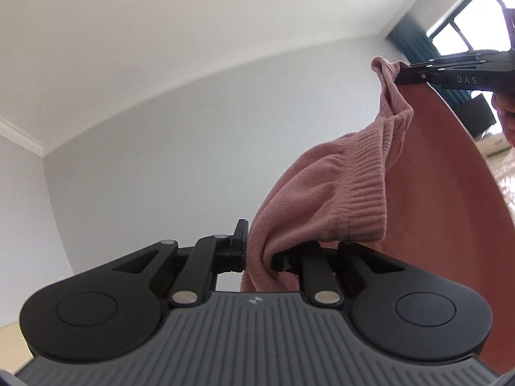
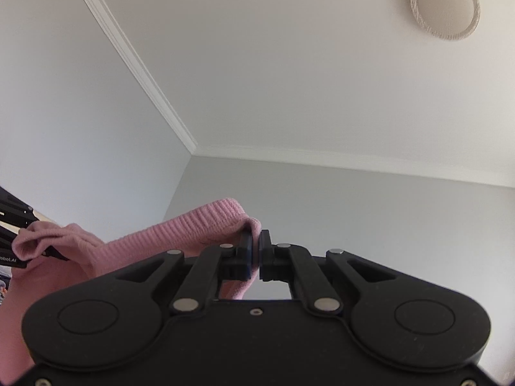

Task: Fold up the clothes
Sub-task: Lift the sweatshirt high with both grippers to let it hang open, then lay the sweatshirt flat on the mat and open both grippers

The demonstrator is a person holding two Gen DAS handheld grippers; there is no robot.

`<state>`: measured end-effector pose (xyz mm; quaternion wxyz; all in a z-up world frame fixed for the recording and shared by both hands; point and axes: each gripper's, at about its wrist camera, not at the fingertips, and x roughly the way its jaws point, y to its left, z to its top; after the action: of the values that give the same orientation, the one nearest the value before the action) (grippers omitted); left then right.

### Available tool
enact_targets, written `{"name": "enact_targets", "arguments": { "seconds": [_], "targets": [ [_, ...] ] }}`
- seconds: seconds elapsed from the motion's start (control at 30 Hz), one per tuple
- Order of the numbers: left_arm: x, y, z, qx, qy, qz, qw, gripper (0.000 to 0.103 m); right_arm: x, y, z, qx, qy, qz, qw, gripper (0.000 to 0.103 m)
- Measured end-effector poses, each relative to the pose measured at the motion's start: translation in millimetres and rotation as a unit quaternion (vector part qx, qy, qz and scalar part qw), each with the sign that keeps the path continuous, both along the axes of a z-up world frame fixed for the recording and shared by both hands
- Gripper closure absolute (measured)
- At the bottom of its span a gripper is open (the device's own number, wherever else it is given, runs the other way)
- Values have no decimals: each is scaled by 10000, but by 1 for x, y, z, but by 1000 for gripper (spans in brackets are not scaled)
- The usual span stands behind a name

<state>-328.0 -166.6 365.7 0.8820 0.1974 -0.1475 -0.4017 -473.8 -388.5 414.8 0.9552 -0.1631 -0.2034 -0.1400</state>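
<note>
A pink knitted garment with a ribbed hem hangs in the air between both grippers. My left gripper is shut on a bunched edge of it. In the left wrist view my right gripper pinches another edge of the garment at the upper right. In the right wrist view my right gripper is shut on the ribbed pink hem, and my left gripper grips the same garment at the far left. Both cameras point upward.
White ceiling and grey walls fill both views. A round ceiling lamp is at upper right. A window with a dark green curtain is at the upper right of the left wrist view.
</note>
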Motion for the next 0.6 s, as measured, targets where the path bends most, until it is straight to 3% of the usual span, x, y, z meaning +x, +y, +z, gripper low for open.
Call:
{"name": "enact_targets", "arguments": {
  "seconds": [0.07, 0.17, 0.33, 0.47, 0.6],
  "targets": [
    [27, -20, -16, 119, 289, 32, 9995, 87, 28, -14, 2, 96, 286, -103, 9995, 98],
    [116, -72, -58, 468, 710, 96, 9963, 87, 88, -40, -16, 280, 829, -232, 9959, 98],
    [238, -155, -171, 934, 1823, 50, 9788, 87, 206, -98, -87, 600, 1990, -529, 9767, 98],
    [318, -217, -277, 1255, 2612, 156, 9570, 87, 300, -155, -173, 1084, 2896, -661, 9487, 98],
    [370, -263, -367, 1500, 3163, 304, 9362, 86, 380, -204, -271, 1470, 3877, -780, 9066, 97]
  ]
}}
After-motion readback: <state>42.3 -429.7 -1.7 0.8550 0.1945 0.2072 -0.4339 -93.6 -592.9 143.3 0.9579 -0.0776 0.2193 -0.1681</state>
